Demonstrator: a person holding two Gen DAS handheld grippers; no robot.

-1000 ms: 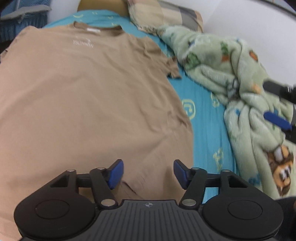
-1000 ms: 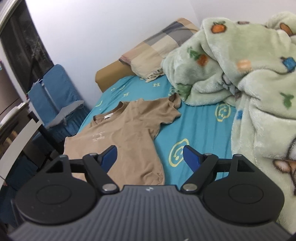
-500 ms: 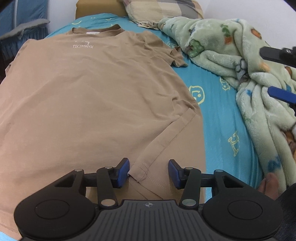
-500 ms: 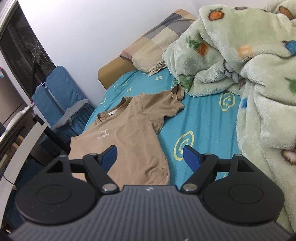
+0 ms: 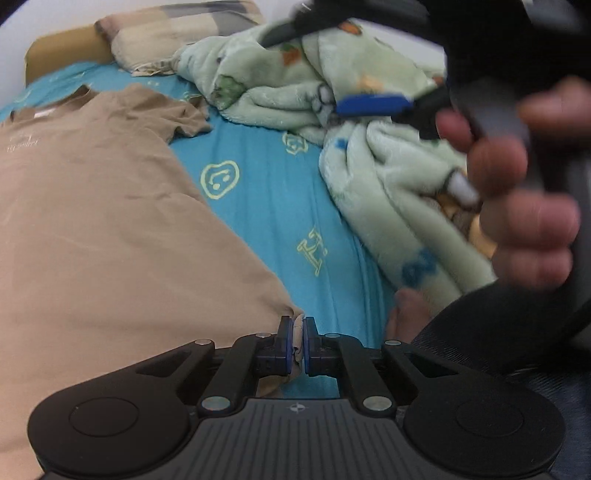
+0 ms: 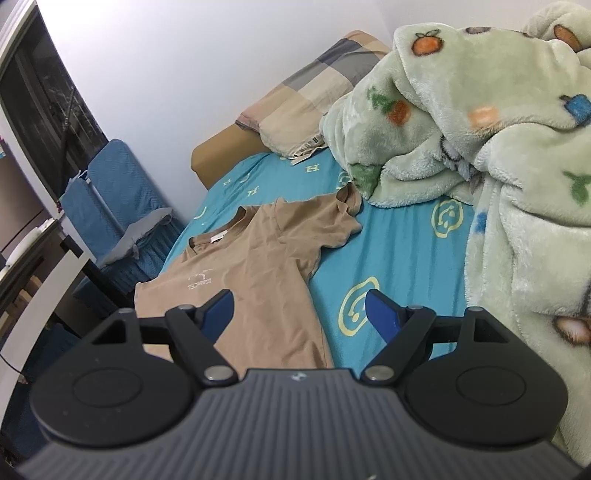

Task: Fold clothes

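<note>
Through my left tongs' camera, my left tongs (image 5: pixel 297 345) are pinching the near corner of the hem of the tan T-shirt (image 5: pixel 110 229); the blue pads (image 5: pixel 285 343) are pressing together with a thin fold of tan cloth caught between them. The shirt is lying spread out flat on the turquoise bedsheet (image 5: pixel 273 206), front up, its collar pointing toward the far end of the bed and one short sleeve lying creased on the sheet close to the blanket. To the right of the shirt, a strip of bare sheet is showing yellow smiley prints. Beyond it a pale green fleece blanket (image 5: pixel 384 192) is lying in a heap. At the head of the bed a checked pillow (image 5: pixel 173 35) is resting. On the right edge my right hand (image 5: pixel 524 192) is gripping the handle of the other tongs, blurred and close to the lens, with one blue pad (image 5: pixel 373 104) of theirs sticking out over the blanket.

Through my right tongs' camera, my right tongs (image 6: pixel 299 314) are standing wide apart, with nothing between the pads, hanging above the bed. Below them the T-shirt (image 6: pixel 258 266) is lying on the sheet (image 6: pixel 399 258), the blanket (image 6: pixel 498 147) piled to its right and the pillow (image 6: pixel 310 96) behind it. A blue padded chair (image 6: pixel 118 192) is standing beside the bed on the left.
</note>
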